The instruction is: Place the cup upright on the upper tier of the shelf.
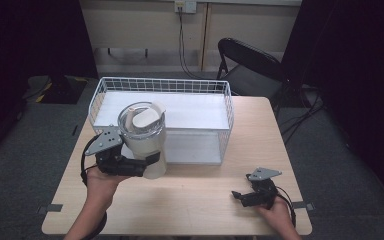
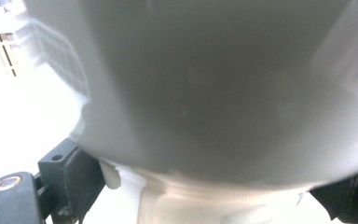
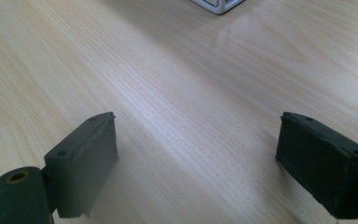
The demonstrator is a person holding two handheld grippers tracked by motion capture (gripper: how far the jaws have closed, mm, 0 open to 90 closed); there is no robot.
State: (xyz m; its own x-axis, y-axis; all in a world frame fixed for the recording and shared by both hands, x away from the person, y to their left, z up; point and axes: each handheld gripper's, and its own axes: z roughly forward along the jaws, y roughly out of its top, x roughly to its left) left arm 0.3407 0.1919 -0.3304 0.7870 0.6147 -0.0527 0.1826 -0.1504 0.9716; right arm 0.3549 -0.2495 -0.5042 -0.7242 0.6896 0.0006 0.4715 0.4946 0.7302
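Observation:
A cream-white tumbler (image 1: 142, 137) with a clear lid and a flip spout stands nearly upright at the front left corner of the wire basket (image 1: 227, 107). My left gripper (image 1: 149, 161) is shut on its lower body from the left. In the left gripper view the tumbler wall (image 2: 214, 93) sits close up between the two black pads (image 2: 77, 179). I cannot tell whether its base touches the table. My right gripper (image 1: 240, 196) rests low on the wooden table (image 1: 205, 210) at the front right. It is open (image 3: 198, 158), with bare wood between its fingers (image 3: 88, 158).
The white wire basket has a white floor and takes up the middle and back of the table. A basket corner (image 3: 219, 4) lies ahead of the right gripper. A black folding chair (image 1: 250, 65) stands behind the table at the right.

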